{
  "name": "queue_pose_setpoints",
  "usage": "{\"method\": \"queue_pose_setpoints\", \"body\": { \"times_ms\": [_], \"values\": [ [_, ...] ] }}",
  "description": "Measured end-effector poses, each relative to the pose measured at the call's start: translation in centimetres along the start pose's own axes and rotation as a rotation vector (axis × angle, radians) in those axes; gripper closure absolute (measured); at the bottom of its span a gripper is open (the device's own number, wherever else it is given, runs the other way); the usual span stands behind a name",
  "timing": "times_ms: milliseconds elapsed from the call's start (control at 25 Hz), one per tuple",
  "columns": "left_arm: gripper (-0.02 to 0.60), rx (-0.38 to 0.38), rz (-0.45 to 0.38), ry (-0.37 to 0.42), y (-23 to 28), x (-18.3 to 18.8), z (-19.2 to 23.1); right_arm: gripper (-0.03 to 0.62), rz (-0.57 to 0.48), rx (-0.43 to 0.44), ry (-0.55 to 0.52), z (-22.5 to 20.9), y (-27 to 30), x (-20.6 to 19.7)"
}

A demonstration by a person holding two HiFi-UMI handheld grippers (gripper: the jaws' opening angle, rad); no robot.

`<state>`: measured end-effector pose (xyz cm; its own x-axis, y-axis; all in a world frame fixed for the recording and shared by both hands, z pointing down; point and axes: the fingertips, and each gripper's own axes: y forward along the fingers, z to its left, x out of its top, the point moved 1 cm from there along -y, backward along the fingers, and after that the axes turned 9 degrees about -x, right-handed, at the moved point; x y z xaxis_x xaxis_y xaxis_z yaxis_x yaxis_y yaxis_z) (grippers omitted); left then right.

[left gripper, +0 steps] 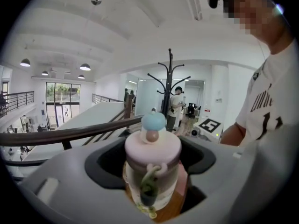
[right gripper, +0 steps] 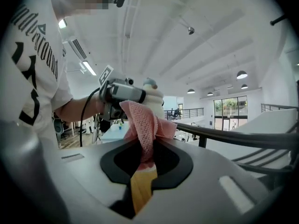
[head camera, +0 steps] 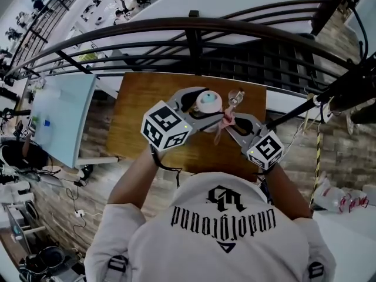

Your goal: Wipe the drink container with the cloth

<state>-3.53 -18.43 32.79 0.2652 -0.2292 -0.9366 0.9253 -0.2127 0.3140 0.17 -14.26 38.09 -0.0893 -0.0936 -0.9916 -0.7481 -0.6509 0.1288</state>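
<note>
The left gripper [head camera: 201,109] clamped the pink-lidded, blue-knobbed plastic drink bottle [left gripper: 152,158]. The right gripper [head camera: 234,124] pinched a pink mesh cloth [right gripper: 144,120] at its side. The wiping looked barely begun.

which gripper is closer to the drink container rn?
Left. The left gripper is shut on the drink container; the right gripper, shut on the pink cloth, sits just beside it.

Pink cloth [right gripper: 147,125] beside pastel drink container [left gripper: 153,167]

The right gripper [right gripper: 143,161] is pinching a pink mesh cloth [right gripper: 145,125] at frame centre, draping it against the pale drink container [right gripper: 154,96] above.
</note>
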Motion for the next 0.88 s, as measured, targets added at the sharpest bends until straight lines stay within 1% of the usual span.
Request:
{"method": "queue_pose_setpoints", "body": {
  "times_ms": [160,280,400,520,640,760,880],
  "values": [
    [0.195,0.023,-0.007,0.003,0.2,1.0,0.7,0.548,0.045,-0.004,0.022,0.1,0.2,-2.4],
    [0.196,0.036,-0.01,0.002,0.4,1.5,1.2,0.548,0.058,0.0,0.03,0.2,0.5,-3.1],
    [0.196,0.054,0.002,0.006,0.8,1.8,1.6,0.548,0.028,0.013,0.023,0.6,0.8,-1.5],
    [0.196,0.075,0.01,0.012,1.0,2.2,2.0,0.547,-0.036,0.022,-0.012,1.4,1.3,2.4],
    [0.195,0.086,-0.011,-0.002,0.8,2.9,2.6,0.548,-0.087,0.014,-0.046,2.0,2.1,5.4],
    [0.195,0.096,-0.021,-0.006,1.0,3.7,3.0,0.548,-0.09,-0.005,-0.043,2.0,2.8,5.2],
    [0.195,0.107,-0.022,-0.018,1.0,4.1,3.3,0.548,-0.042,-0.018,-0.031,1.7,3.3,2.7]
  ]
}}
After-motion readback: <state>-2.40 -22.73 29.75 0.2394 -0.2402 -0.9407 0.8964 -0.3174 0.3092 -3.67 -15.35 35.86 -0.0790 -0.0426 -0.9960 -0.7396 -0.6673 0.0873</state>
